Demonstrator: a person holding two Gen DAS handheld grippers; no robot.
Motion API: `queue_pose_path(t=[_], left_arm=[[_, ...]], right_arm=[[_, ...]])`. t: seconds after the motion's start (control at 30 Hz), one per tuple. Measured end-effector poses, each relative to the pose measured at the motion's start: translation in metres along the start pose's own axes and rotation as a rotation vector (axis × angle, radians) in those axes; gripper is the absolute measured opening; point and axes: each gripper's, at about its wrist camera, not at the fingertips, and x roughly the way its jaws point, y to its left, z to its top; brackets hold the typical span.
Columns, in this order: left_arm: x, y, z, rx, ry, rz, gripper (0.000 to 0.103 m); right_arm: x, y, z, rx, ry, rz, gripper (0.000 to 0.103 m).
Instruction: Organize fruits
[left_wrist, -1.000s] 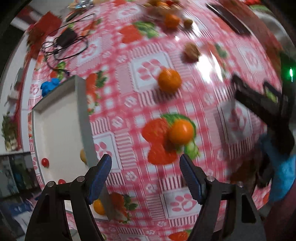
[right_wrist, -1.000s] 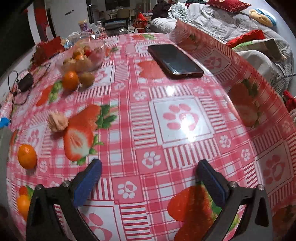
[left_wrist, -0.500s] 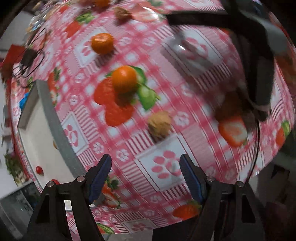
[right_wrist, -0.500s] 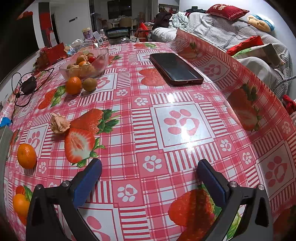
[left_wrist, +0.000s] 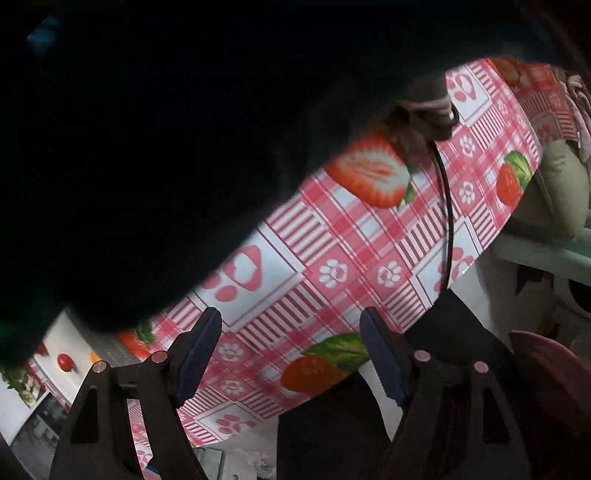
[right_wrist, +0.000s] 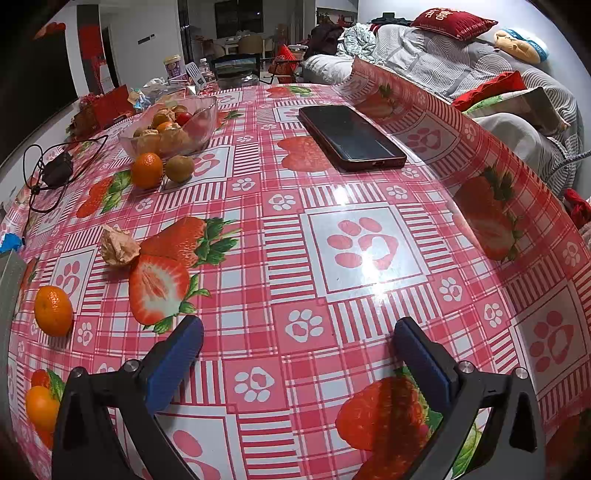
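Tangerines (right_wrist: 53, 311) are seen left of the phone (right_wrist: 351, 137), one near the table's left edge, another (right_wrist: 147, 170) beside the glass fruit bowl (right_wrist: 173, 129). Since half a second ago, the left gripper (left_wrist: 291, 354), jaws apart and empty, has been swung off past the tablecloth (left_wrist: 332, 258) edge, its view half blacked out. The right gripper (right_wrist: 297, 350) is held spread, empty. No writing is legible on the red cushion (right_wrist: 452, 23).

Phone (right_wrist: 351, 138) & charger (right_wrist: 57, 171) on tablecloth (right_wrist: 369, 295).
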Motion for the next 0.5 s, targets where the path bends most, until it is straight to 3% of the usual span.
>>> queue_pose_path(t=[0.5], left_arm=[[0.002, -0.019, -0.012, -0.015, 0.008, -0.021, 0.082]], right_arm=[[0.0, 0.0, 0.0, -0.001, 0.001, 0.0, 0.103]])
